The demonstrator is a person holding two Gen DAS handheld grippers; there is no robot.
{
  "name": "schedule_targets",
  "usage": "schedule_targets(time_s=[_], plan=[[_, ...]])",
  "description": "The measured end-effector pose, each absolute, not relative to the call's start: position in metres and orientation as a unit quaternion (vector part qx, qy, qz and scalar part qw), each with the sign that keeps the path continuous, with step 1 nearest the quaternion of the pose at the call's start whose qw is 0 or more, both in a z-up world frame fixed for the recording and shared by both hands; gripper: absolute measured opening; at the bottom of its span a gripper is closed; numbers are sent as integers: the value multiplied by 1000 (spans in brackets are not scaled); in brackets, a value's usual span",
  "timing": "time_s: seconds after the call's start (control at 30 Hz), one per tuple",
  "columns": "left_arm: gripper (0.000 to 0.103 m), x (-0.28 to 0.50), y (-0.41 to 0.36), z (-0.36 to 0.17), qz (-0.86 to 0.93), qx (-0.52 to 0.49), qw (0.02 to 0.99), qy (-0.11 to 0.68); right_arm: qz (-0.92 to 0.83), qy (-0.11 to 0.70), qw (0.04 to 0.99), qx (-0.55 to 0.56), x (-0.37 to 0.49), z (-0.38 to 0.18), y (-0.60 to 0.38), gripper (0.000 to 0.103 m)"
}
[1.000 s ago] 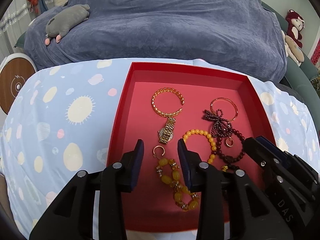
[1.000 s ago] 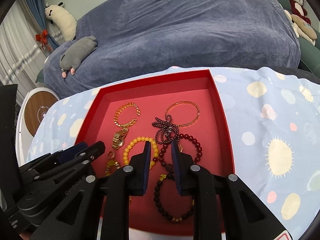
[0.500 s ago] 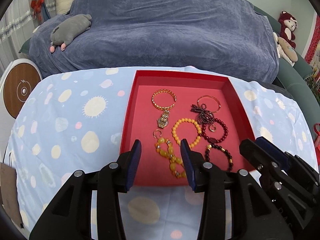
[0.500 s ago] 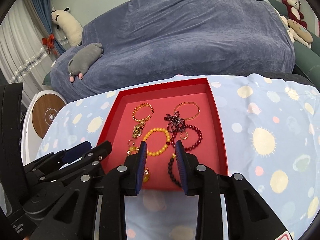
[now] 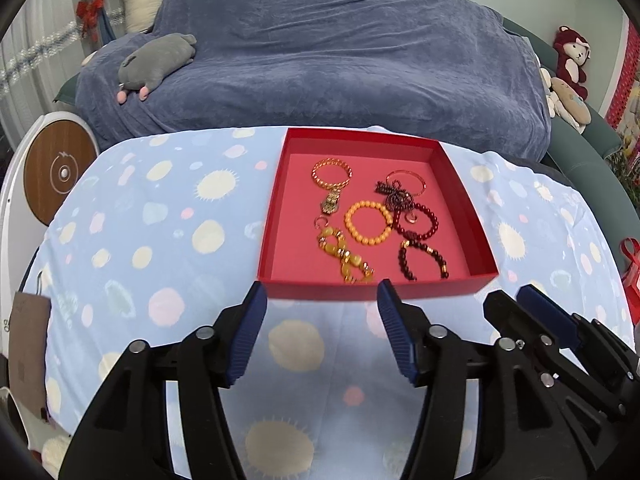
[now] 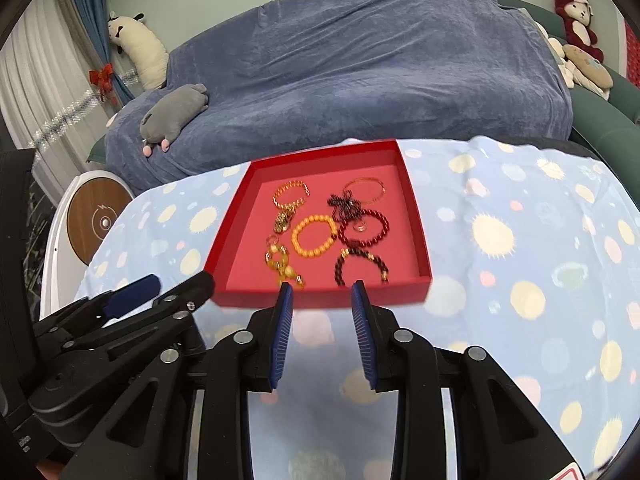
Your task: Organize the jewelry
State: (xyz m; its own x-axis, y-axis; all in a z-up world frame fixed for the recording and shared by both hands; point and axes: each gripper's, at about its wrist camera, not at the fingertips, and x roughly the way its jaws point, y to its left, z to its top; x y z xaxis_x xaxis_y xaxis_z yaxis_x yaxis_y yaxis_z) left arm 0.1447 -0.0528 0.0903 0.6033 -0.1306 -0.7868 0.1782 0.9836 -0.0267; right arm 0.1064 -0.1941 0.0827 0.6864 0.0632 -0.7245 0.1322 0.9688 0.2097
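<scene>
Sun-print tablecloth (image 5: 168, 248) carries unlabeled red tray (image 5: 280, 200) of bracelets (image 5: 368, 222).

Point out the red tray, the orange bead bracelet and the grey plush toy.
red tray (image 5: 372, 291), left wrist view, near wall.
orange bead bracelet (image 5: 347, 222), left wrist view, left beads.
grey plush toy (image 6: 176, 114), right wrist view, body.

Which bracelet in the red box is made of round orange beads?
The orange bead bracelet in the middle of the red box. Its beads are smooth, round and all alike; the chunky yellow bracelet beside it has lumpy, uneven stones.
</scene>
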Motion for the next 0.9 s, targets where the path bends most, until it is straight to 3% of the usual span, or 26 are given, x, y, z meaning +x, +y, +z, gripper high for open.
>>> schedule_targets(time_s=[0.53, 0.7, 0.9], plan=[[72, 102, -39, 81, -66, 27, 894, 443, -45, 406, 904, 125, 62, 71, -197, 61], [85, 97, -30, 79, -49, 13, 894, 444, -57, 400, 905, 136, 54, 71, -202, 82], [90, 91, -27, 79, -42, 19, 896, 442, -63, 396, 908, 117, 49, 72, -199, 85]])
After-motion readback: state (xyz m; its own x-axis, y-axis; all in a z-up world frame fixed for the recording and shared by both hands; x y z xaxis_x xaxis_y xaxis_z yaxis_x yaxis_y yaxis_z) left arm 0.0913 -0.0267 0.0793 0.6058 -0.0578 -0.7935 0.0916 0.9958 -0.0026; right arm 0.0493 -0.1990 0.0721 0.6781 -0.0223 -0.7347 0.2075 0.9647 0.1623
